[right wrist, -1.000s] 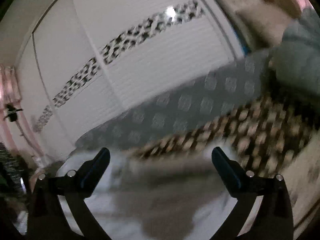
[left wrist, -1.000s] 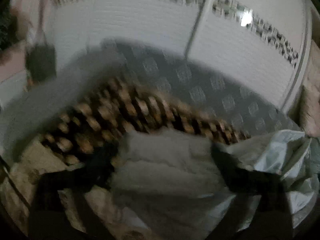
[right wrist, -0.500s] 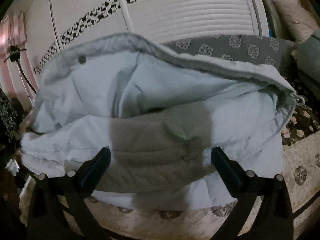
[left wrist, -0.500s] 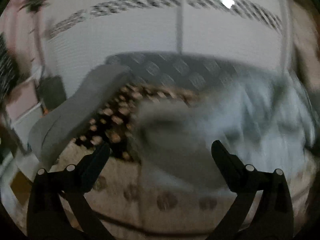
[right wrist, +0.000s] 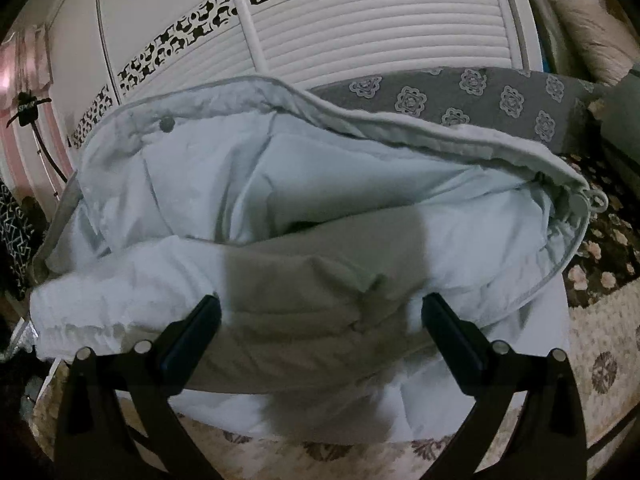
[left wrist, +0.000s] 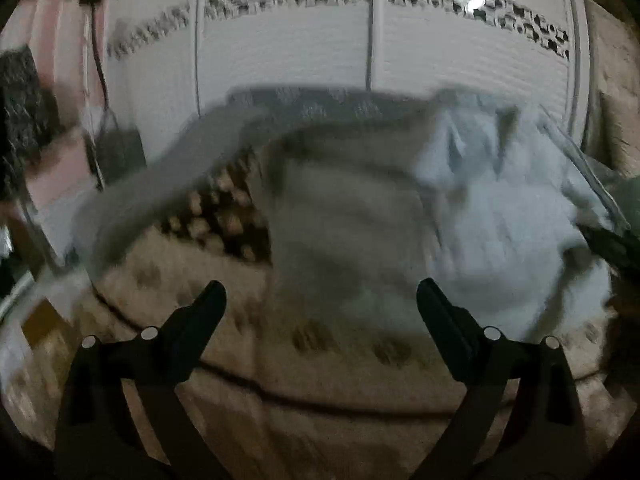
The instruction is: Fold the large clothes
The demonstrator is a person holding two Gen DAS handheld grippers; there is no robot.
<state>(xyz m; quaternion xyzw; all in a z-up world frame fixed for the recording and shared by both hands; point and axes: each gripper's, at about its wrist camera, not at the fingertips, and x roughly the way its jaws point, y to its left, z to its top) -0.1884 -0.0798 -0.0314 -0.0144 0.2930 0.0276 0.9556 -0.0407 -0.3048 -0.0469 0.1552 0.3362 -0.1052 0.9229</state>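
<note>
- Left gripper (left wrist: pixel 321 300): jaws wide apart, nothing between them. Black fingers (left wrist: pixel 202 312) sit in the lower third of the left view, tips just below the garment's near edge.
- Right gripper (right wrist: pixel 321 316): jaws wide, empty. Finger tips overlap the lower part of the garment in frame; contact cannot be judged.
- Jacket (right wrist: pixel 300 216): pale grey-blue padded garment, fills the centre of the right view. It lies bunched on the rug, lining facing up, with a grey piped edge running from upper left to the right.
- Snap button (right wrist: pixel 166 123) on the lining, upper left of the right view.
- Cord loop (right wrist: pixel 596 200) at the jacket's right end.
- A darker shadow falls across the jacket's lower middle, between the right fingers.
- In the left view the jacket (left wrist: pixel 460 216) takes the centre and right of frame; heavy motion blur, folds not readable.
- Rug (left wrist: pixel 320 392): beige with faint medallions and a dark line border, lower half of the left view; also at lower right of the right view (right wrist: pixel 600 368).
- Dark floral patch (right wrist: pixel 604 248) of the rug at the right edge, beside the jacket.
- Grey patterned cushion (right wrist: pixel 480 100) behind the jacket, upper right of the right view.
- White wardrobe (right wrist: pixel 360 28) with slatted doors and a cut-out band across the top of both views.
</note>
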